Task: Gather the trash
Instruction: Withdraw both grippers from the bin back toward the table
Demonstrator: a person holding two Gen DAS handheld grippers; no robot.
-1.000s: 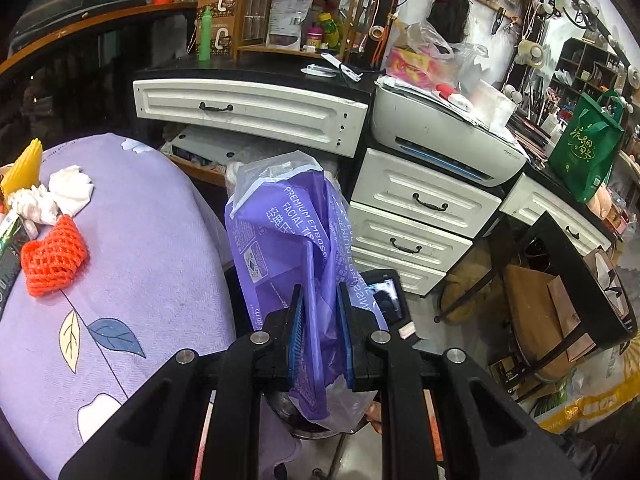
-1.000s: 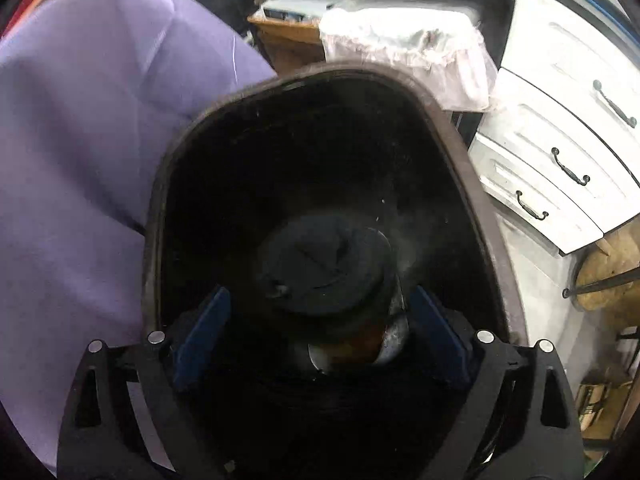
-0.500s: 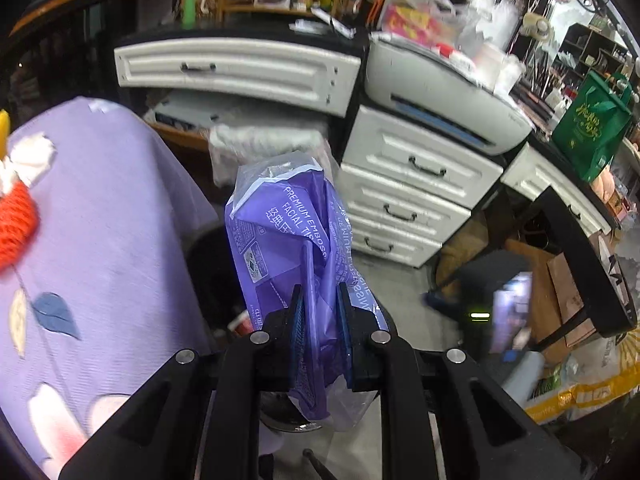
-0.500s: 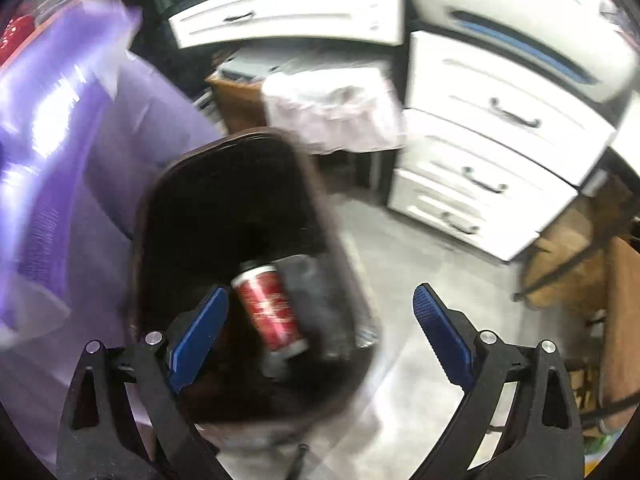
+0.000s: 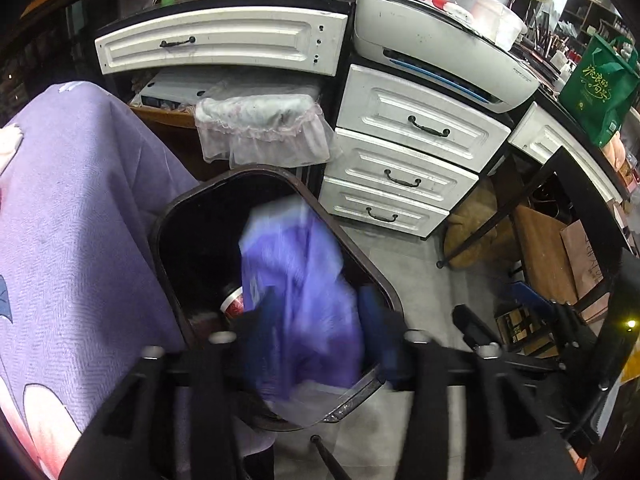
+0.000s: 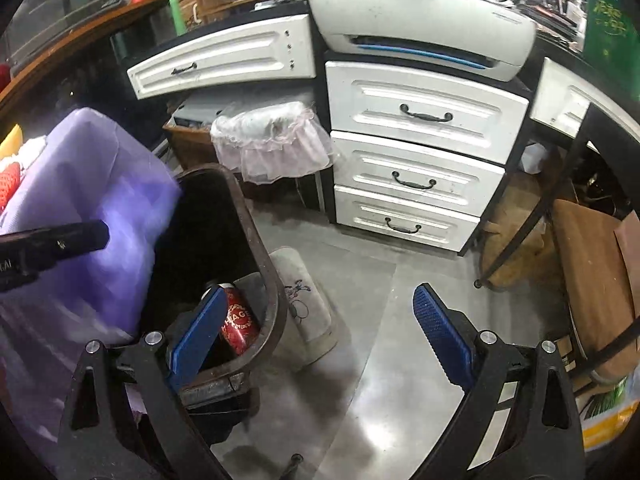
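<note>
Left gripper point(image 5: 320, 320), jaws opening above the dark bin point(image 5: 168, 216), apparently releases a blurred purple wrapper point(image 5: 296, 280) into it, while the right gripper point(image 6: 316, 332) is held spread and empty.

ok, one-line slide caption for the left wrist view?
Left gripper opening over the bin, purple wrapper dropping in beside a red can.

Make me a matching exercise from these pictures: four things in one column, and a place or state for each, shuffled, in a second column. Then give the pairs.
Things:
1. purple wrapper
2. red can
3. printer
4. right gripper

Places or states:
A. on top of the white drawers
B. lying at the bottom of the bin
C. open, nothing between its fingers
D. blurred, over the bin's opening, between the left gripper's opening jaws

Pairs: 1-D, 2-B, 3-A, 4-C
</note>
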